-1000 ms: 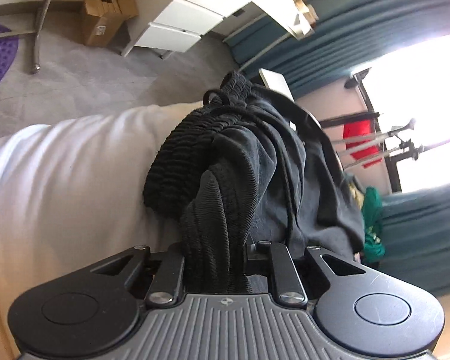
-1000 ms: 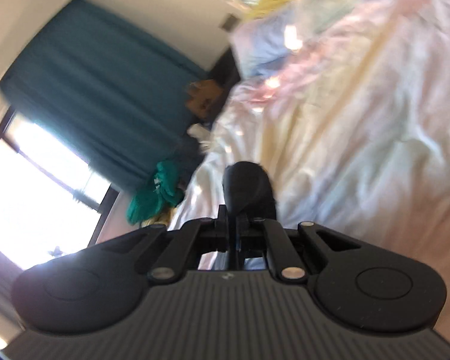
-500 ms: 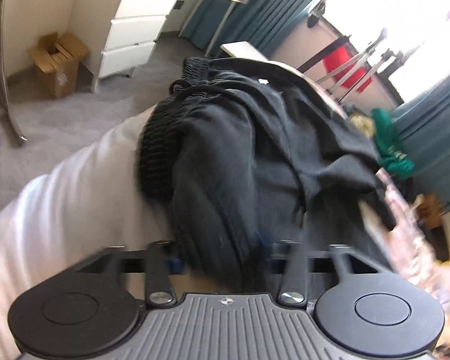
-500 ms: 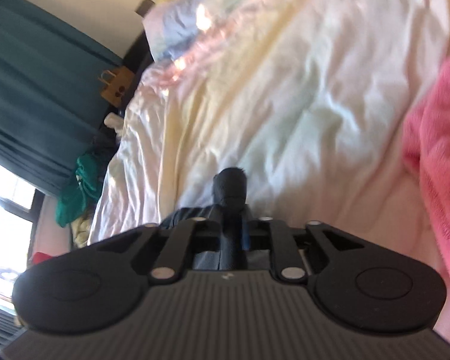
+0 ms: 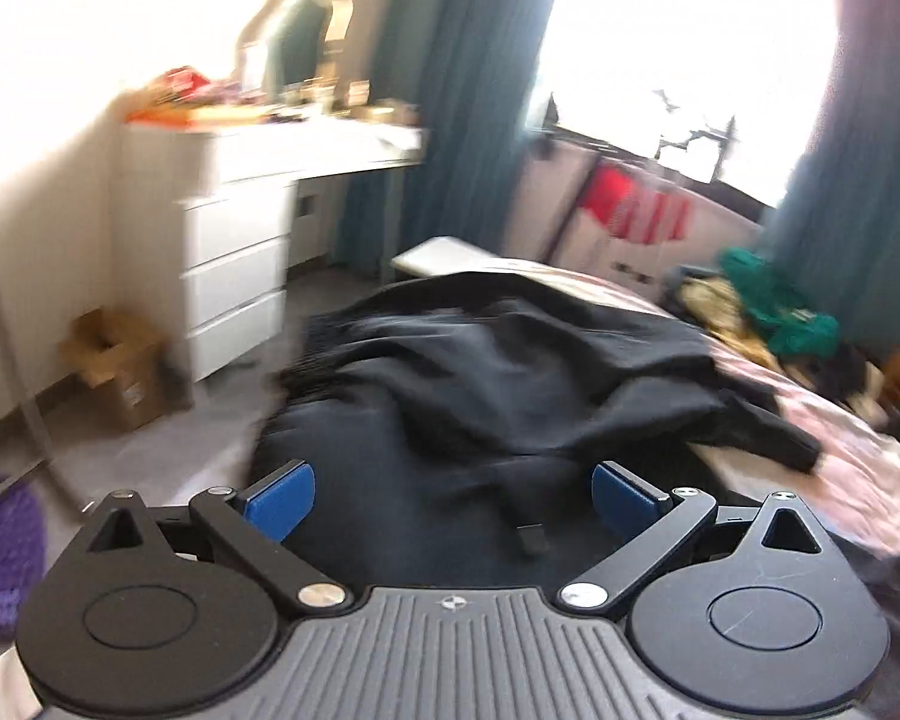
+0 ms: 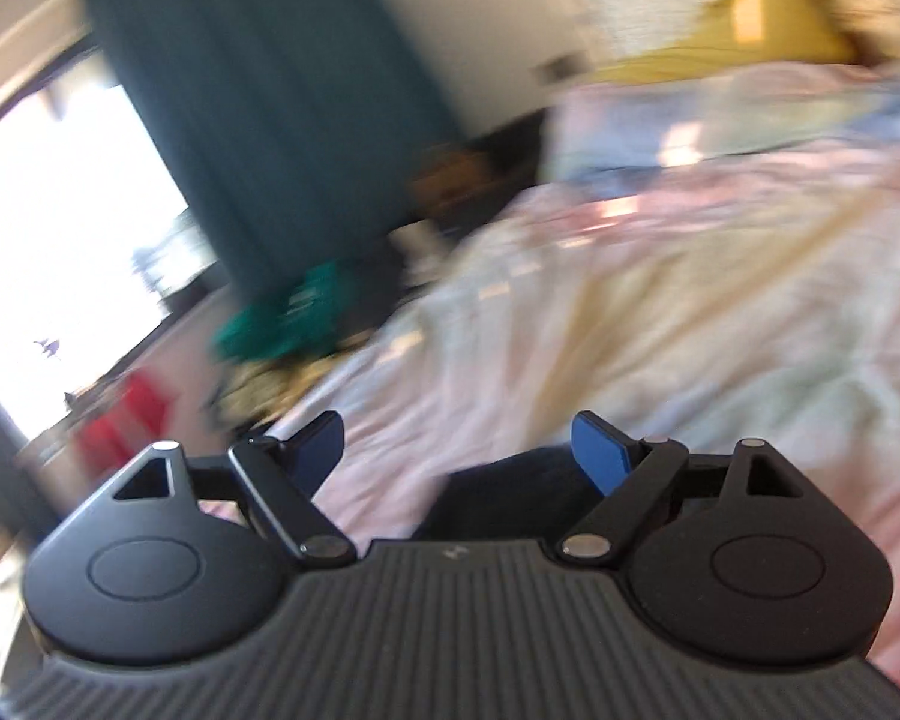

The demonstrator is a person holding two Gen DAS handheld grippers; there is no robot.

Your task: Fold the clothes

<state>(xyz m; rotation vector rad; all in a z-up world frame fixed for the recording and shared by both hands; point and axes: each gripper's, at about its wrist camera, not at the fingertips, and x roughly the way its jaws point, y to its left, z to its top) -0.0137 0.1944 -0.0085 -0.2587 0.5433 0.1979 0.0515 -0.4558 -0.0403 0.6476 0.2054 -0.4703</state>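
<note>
So both grippers had nothing in them at this point. The left gripper [image 5: 453,495] had its blue pads [image 5: 279,492] spread wide apart, with the black garment [image 5: 510,378] lying loose in front of and under them, not pinched by either pad. That garment was rumpled in a heap on the bed [image 5: 840,456], near the foot corner, with one bit of it trailing off toward the pink side of the bedding. A small black tab or cord end [image 5: 531,534] sat on the dark fabric right between the two fingers.

The right gripper [image 6: 459,450] was just as wide open, blue pads [image 6: 600,456] well apart and gripping nothing. A dark patch of the garment [image 6: 510,492] showed just in front of its body, between the fingers, and past it the pale pastel bedding stretched away toward a yellow pillow [image 6: 750,30] at the head end.

Off the bed: a white chest of drawers [image 5: 234,276] with a cluttered top stood beyond the foot corner, a cardboard box [image 5: 120,366] on the floor just beside it, and a purple mat [image 5: 6,546] nearer the camera. Teal curtains [image 5: 468,90] hung by the bright window, and a green pile of clothes [image 5: 780,312] sat beside the bed on the window side. Everything was pretty blurry, so finer detail was hard to make out.
</note>
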